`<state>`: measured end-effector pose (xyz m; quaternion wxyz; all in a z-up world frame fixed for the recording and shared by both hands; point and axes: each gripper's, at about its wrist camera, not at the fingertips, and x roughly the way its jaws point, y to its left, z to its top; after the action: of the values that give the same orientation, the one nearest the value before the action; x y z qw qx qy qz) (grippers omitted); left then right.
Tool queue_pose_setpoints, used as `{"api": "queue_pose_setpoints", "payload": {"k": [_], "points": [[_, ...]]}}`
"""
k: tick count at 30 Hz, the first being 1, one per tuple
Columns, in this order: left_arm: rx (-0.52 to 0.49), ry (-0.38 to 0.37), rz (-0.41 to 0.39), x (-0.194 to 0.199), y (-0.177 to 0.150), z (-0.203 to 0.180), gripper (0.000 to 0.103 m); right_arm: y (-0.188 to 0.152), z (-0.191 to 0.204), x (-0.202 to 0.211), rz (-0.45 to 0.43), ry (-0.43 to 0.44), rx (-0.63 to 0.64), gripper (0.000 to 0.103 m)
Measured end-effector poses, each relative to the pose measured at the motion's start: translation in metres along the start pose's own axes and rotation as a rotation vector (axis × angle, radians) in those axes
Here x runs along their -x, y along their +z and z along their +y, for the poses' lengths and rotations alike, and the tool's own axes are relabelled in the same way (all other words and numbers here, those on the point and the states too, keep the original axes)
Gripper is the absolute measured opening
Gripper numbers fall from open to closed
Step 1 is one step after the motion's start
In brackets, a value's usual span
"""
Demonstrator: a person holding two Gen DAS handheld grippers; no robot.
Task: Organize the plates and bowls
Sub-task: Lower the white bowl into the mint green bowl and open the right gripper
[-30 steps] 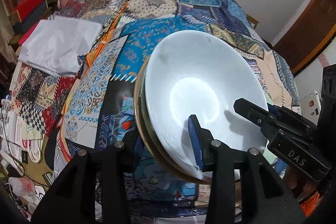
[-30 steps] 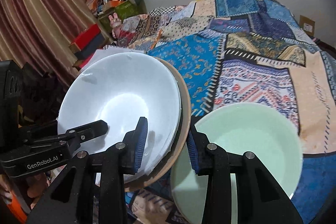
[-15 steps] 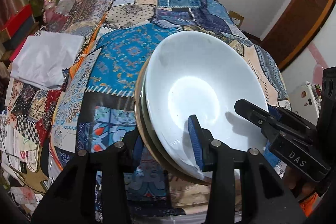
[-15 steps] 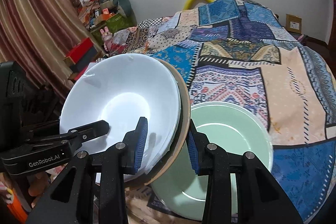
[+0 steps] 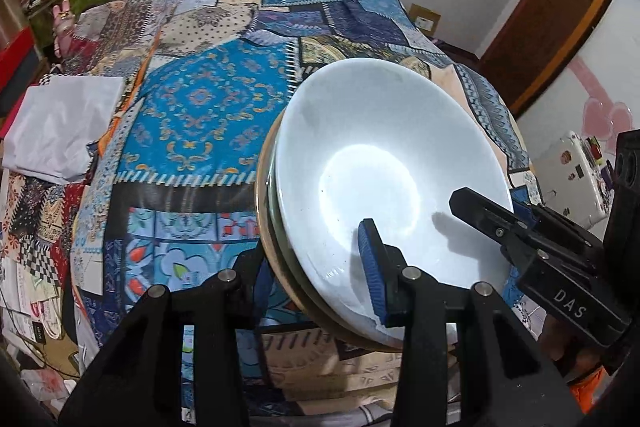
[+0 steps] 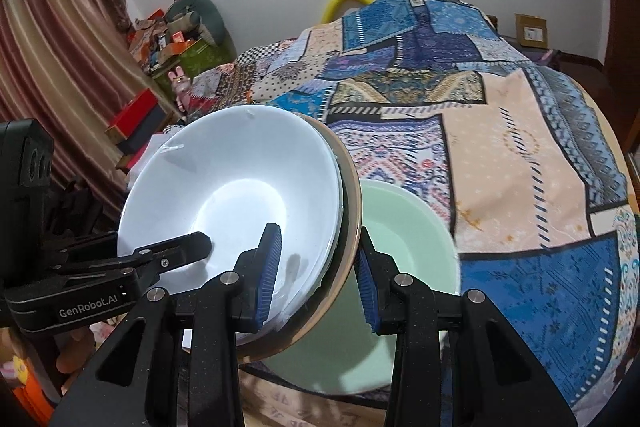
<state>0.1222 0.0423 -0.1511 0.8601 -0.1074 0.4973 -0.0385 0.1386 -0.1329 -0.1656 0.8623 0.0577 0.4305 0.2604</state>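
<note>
Green bowl [image 6: 404,251] on quilted bed [image 6: 520,155]

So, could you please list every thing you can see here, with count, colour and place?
Round white bowl: one, white, top of the stack both grippers hold.
Tan plate: one, tan rim, beneath the bowl in that stack.
Pale green bowl: one, mint, on the quilt behind the stack.
Patchwork quilt: one, blue and beige, covering the bed.
Folded white cloth: one, white, on the quilt's left side.
Left gripper: black, blue pads, clamping the stack.
Right gripper: black, blue pads, clamping the stack's opposite edge.
</note>
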Motion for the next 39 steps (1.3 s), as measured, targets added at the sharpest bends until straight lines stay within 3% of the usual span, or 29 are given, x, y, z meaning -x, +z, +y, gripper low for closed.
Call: {"api": "queue_pose_setpoints", "payload": {"k": [16, 27, 39], "points": [[-0.049, -0.015, 0.069, -0.036, -0.004, -0.034, 0.040, -0.017, -0.036, -0.002, 0.043, -0.030, -0.058, 0.033], [-0.052, -0.012, 0.117, -0.059, -0.006, -0.033, 0.040, -0.025, -0.044, -0.015, 0.081, -0.023, -0.084, 0.033], [-0.046, -0.031, 0.120, -0.065, -0.012, -0.027, 0.040, -0.029, -0.045, -0.009, 0.044, -0.035, -0.066, 0.033]]}}
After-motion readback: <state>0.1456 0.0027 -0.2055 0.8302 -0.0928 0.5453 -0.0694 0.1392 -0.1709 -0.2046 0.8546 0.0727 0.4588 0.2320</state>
